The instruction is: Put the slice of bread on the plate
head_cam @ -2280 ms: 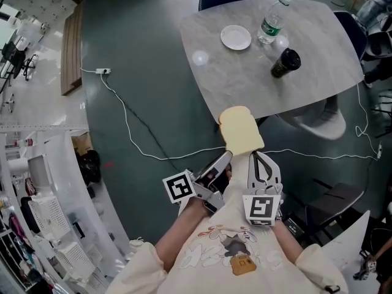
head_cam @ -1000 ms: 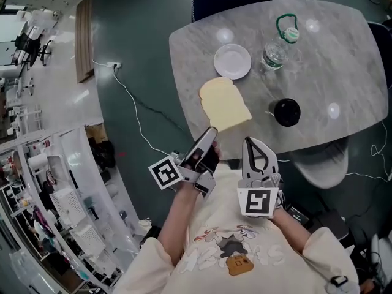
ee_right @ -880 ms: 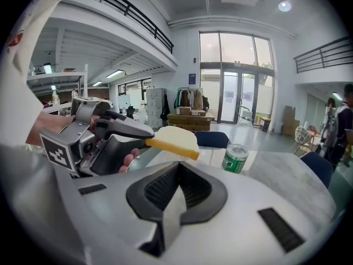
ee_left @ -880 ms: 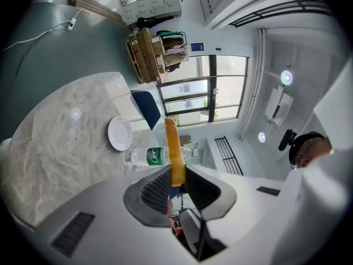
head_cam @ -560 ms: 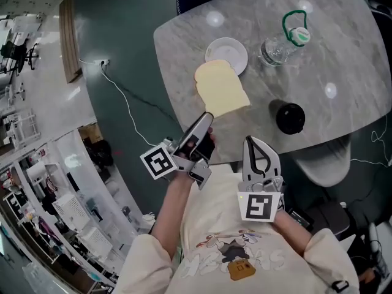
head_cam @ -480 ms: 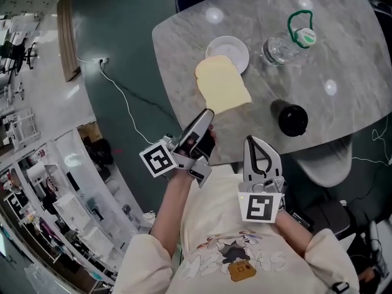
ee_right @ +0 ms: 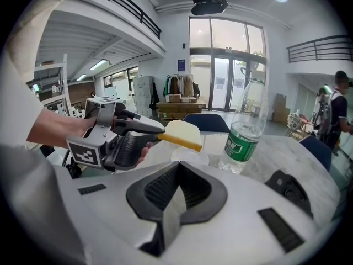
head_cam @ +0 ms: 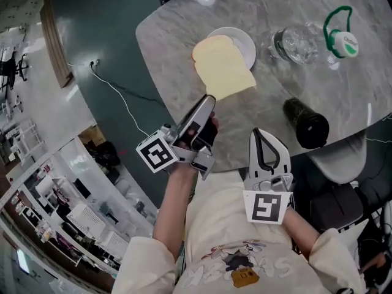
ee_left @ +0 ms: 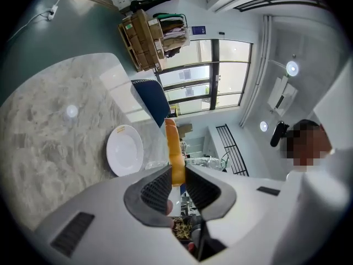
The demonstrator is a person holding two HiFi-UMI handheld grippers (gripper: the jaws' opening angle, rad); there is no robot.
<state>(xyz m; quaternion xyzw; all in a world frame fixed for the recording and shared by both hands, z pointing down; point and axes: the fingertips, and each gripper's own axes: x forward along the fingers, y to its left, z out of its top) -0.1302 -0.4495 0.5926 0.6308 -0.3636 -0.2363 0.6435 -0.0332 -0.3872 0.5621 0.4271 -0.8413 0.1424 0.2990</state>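
above plate (head_cam: pixel 248 43) edge, left hand-held gripper (head_cam: pixel 209 99) clamps bread slice (head_cam: pixel 223 67); right hand-held gripper (head_cam: pixel 263 137) closed, empty

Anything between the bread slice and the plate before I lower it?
Nothing. In the right gripper view the bread slice, held in the left tongs, hangs above the plate with only air between; the bottle stands off to the side.

free: we see bare grey marble surface (head_cam: pixel 177 54) left of the white round plate (head_cam: pixel 248 41) | obstacles: clear plastic bottle (head_cam: pixel 300 41), black tumbler (head_cam: pixel 305 123) to its right
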